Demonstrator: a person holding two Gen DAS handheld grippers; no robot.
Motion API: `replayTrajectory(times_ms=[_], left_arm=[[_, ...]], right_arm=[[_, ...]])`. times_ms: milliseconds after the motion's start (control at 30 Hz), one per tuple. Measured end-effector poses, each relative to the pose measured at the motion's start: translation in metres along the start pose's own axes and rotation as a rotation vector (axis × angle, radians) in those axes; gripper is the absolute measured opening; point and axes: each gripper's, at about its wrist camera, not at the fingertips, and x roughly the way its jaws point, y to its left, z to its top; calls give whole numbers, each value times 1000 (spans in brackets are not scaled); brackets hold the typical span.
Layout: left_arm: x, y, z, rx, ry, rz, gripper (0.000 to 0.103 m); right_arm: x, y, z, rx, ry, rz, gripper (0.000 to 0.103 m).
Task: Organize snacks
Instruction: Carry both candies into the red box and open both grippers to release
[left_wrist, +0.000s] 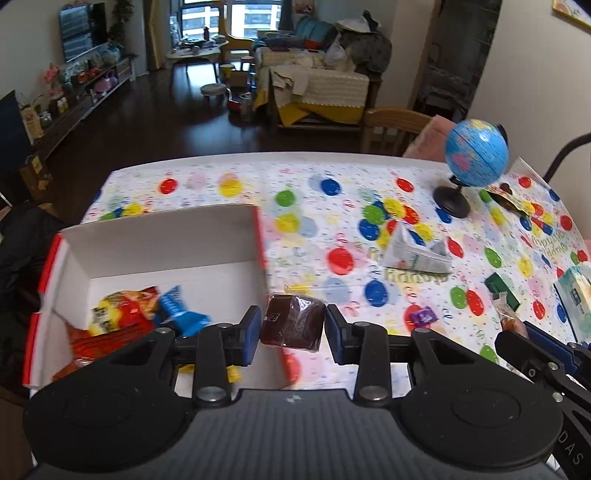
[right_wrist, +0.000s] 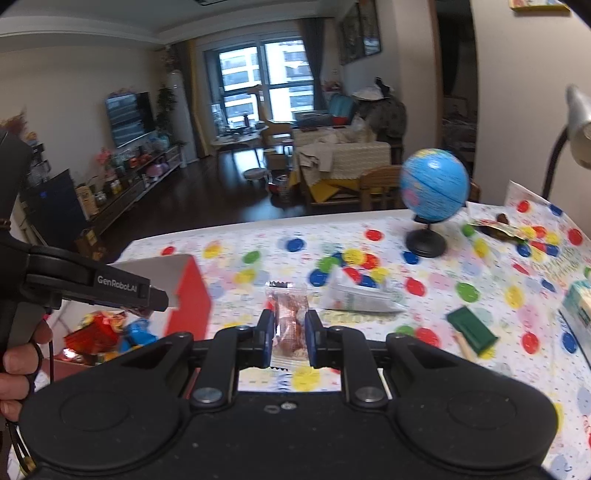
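I'm carrying two snacks — left gripper (left_wrist: 291, 329) pinching a dark brown cake (left_wrist: 291, 325), right gripper (right_wrist: 290, 334) pinching a clear-wrapped biscuit (right_wrist: 287, 317) — toward the part-filled box (left_wrist: 162, 236); several packets are still waiting on the tablecloth (left_wrist: 332, 229).

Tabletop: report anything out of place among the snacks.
A small globe and a folded newspaper boat sit among the snacks on the balloon-print tablecloth; neither is food. Nothing looks spilled or damaged.

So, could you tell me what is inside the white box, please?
The white box holds a red-and-yellow snack bag and a blue packet; the left gripper covers its near end.
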Motion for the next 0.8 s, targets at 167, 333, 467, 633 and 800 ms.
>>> replayTrajectory(times_ms=[167,333,467,633,800], left_arm=[[-15,39,-5,-37,-12,35,36],[-24,77,-9,-78,-15,68,36],[-25,104,-12,-107,-9,96,36],[-21,131,-15,-134,5,128,36],[-12,152,-16,-152,20,160,36]], right_arm=[[6,35,5,-36,1,51,16],[17,69,8,-80,11,98,16],[26,94,9,-116,27,131,16],[43,119,9,-152,61,159,16],[63,138,7,-186,96,165,16]])
